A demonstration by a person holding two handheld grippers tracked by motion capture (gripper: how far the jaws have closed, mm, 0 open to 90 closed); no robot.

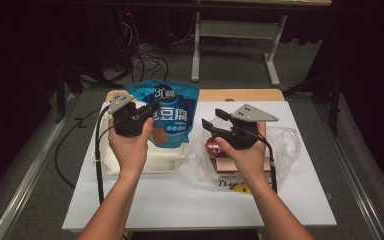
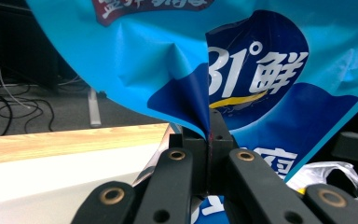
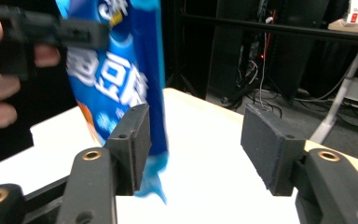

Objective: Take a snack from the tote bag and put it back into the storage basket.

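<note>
Seen from above, a person's two bare forearms reach forward from the bottom edge over a white table (image 1: 180, 200), each hand gripping a black two-jaw tool.

On the left, the left hand (image 1: 129, 147) is raised above a shallow cream tray (image 1: 166, 162) and holds the left gripper (image 1: 152, 109) tilted toward the middle of the table. Its jaws are pressed together on a fold of a blue snack bag (image 1: 172, 111), which hangs upright in the air over the tray's far right part. In the left gripper view the two jaws meet with a crease of the blue bag (image 2: 261, 70) pinched between them; white lettering on the bag spreads above and to the right.

To the right of the bag, the right hand (image 1: 245, 155) rests lower, over a crumpled clear plastic bag (image 1: 285, 142) lying on the table with some small packaged items inside. The right gripper (image 1: 212, 117) points left toward the blue bag, its jaws standing wide apart and holding nothing. In the right gripper view the blue bag (image 3: 121, 79) hangs just past the left jaw, partly in front of it, while the right jaw stands clear over bare table; I cannot tell whether the bag touches the left jaw.

Beyond the table lie a grey floor, tangled black cables (image 1: 145, 60) and a grey stand's legs (image 1: 272, 60).
</note>
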